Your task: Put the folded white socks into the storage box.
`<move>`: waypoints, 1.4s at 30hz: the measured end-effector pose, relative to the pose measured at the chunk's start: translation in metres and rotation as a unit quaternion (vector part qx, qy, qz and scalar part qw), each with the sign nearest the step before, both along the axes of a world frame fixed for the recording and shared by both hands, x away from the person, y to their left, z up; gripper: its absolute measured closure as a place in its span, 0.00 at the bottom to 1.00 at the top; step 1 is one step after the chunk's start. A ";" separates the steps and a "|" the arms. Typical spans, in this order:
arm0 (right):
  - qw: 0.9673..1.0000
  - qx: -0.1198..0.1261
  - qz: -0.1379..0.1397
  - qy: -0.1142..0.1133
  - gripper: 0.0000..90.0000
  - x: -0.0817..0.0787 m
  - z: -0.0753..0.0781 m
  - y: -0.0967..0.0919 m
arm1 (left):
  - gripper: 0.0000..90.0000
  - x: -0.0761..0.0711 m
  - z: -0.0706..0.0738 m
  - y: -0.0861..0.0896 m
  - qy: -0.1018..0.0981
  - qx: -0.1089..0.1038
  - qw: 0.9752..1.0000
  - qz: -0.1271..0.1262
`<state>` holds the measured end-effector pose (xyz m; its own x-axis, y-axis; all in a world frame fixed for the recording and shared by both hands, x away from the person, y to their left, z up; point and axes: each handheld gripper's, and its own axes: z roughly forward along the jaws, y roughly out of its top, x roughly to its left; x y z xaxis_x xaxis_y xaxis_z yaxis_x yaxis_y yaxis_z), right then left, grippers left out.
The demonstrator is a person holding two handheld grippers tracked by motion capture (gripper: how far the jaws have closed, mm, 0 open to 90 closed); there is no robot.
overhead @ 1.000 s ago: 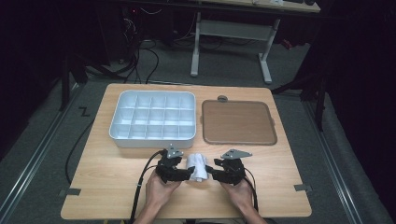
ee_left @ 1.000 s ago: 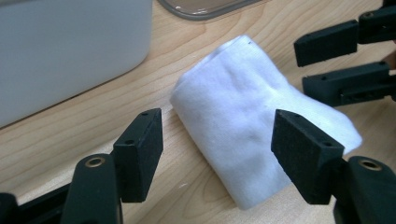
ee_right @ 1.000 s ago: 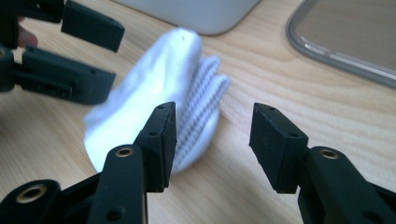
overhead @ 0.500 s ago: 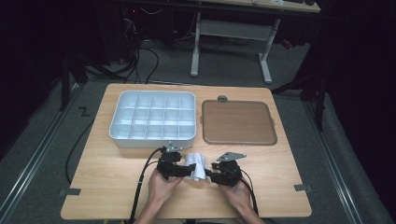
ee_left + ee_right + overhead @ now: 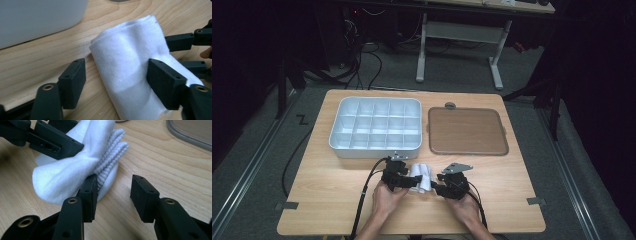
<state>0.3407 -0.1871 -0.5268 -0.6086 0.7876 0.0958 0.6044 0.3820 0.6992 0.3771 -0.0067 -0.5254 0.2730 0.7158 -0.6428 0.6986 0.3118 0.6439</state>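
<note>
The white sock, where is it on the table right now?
In the high view the white sock lies near the table's front edge, between the left hand-held gripper and the right hand-held gripper, just in front of the compartment tray.

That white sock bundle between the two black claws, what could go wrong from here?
The left gripper stands open around the rolled white sock, one pad against the cloth, so closing might catch only an outer layer and loosen the roll. The right gripper is open too, one pad at the ribbed cuffs; pulling there could perhaps unroll the bundle or drag it across the table.
</note>
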 end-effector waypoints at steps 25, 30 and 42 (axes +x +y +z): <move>1.000 0.013 -0.005 0.001 0.53 0.000 -0.001 -0.007 | 0.81 -0.008 0.004 -0.001 -0.015 -0.020 0.999 -0.022; 1.000 0.017 -0.017 -0.010 0.51 -0.004 0.001 -0.018 | 0.82 -0.010 0.007 0.000 -0.019 -0.017 0.999 -0.025; 0.995 -0.009 -0.102 -0.022 0.48 -0.009 -0.002 -0.078 | 0.83 -0.015 0.020 0.014 -0.031 -0.022 0.999 -0.023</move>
